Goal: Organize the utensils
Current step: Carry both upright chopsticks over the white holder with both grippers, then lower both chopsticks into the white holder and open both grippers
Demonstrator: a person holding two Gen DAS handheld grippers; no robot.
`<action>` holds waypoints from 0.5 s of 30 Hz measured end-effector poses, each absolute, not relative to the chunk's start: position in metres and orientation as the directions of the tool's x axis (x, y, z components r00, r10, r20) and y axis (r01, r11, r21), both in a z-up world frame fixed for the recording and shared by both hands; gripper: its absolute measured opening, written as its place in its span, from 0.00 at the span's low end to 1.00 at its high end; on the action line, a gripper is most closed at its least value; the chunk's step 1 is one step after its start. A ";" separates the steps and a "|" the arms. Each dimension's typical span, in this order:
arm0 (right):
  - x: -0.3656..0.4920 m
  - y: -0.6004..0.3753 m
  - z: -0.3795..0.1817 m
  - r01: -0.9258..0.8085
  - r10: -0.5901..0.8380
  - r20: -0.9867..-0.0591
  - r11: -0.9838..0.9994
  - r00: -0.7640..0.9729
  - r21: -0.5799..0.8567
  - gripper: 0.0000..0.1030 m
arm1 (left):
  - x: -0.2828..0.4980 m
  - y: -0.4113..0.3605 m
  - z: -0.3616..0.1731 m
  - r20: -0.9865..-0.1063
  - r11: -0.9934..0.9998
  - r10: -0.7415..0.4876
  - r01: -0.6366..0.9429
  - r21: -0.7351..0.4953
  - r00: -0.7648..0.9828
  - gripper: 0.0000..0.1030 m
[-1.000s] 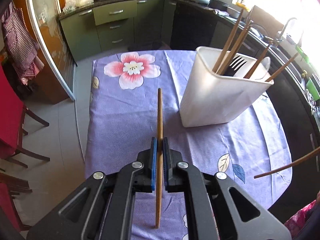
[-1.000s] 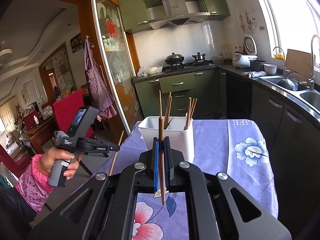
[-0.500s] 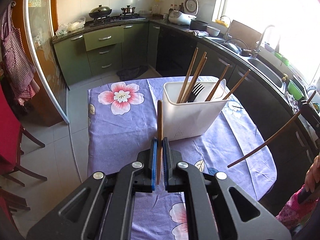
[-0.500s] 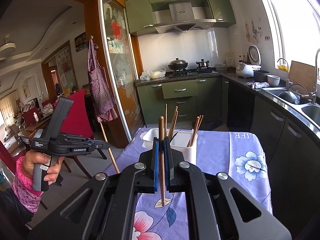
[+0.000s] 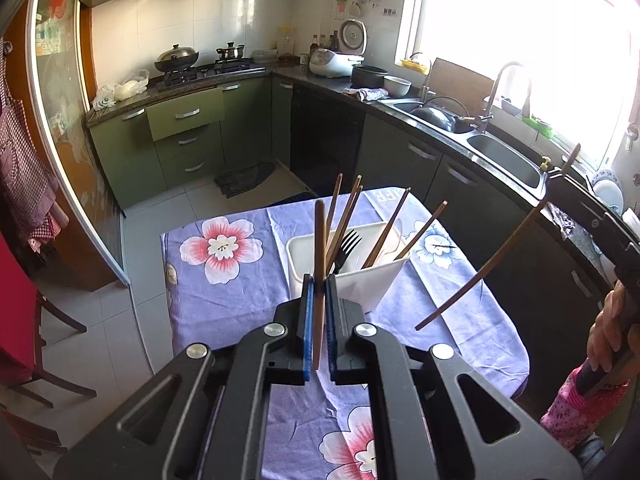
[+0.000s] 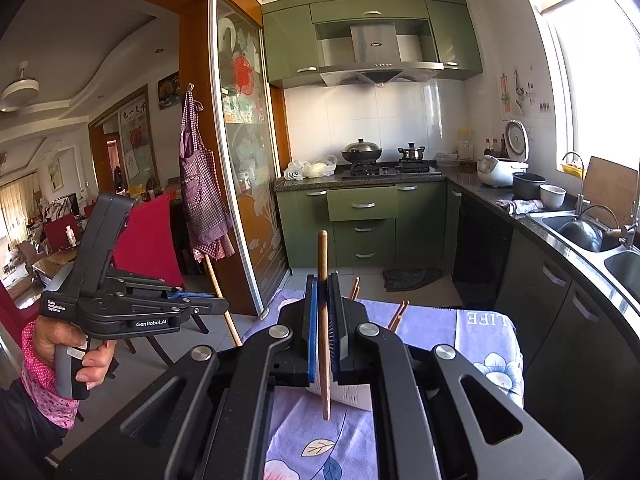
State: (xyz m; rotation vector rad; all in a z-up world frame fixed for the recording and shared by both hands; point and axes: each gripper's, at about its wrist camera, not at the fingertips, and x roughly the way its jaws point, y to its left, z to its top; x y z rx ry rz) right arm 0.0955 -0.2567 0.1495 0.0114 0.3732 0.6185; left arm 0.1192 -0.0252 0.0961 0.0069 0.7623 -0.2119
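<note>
While clamped upright between each hand-held gripper's (image 5: 318,312) pads: one chopstick (image 5: 319,264); holder (image 5: 360,280) beyond.

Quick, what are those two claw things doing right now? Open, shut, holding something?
Left gripper: shut on a chopstick.
Right gripper: shut on another chopstick.

A wok (image 5: 176,57) sits on the stove (image 5: 208,72) beside the sink (image 5: 504,162).

Readable text in the kitchen

"GenRobot.AI" and "Data Acquisition System" stand in white on the left gripper (image 6: 208,304); "LIFE" is printed along the far edge of the purple tablecloth (image 6: 486,318).
</note>
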 end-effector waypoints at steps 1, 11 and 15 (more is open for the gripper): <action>0.100 -0.255 0.156 -0.562 0.566 -0.333 0.818 0.754 0.117 0.06 | 0.120 -0.027 0.104 -0.679 0.977 -0.197 0.203 -0.073 0.707 0.05; 0.163 -0.240 0.199 -0.529 0.540 -0.310 0.839 0.783 0.124 0.06 | 0.140 -0.036 0.179 -0.566 0.974 -0.213 0.218 -0.059 0.797 0.05; 0.191 -0.236 0.197 -0.510 0.528 -0.315 0.848 0.789 0.143 0.06 | 0.165 -0.039 0.178 -0.559 0.978 -0.196 0.199 -0.057 0.806 0.05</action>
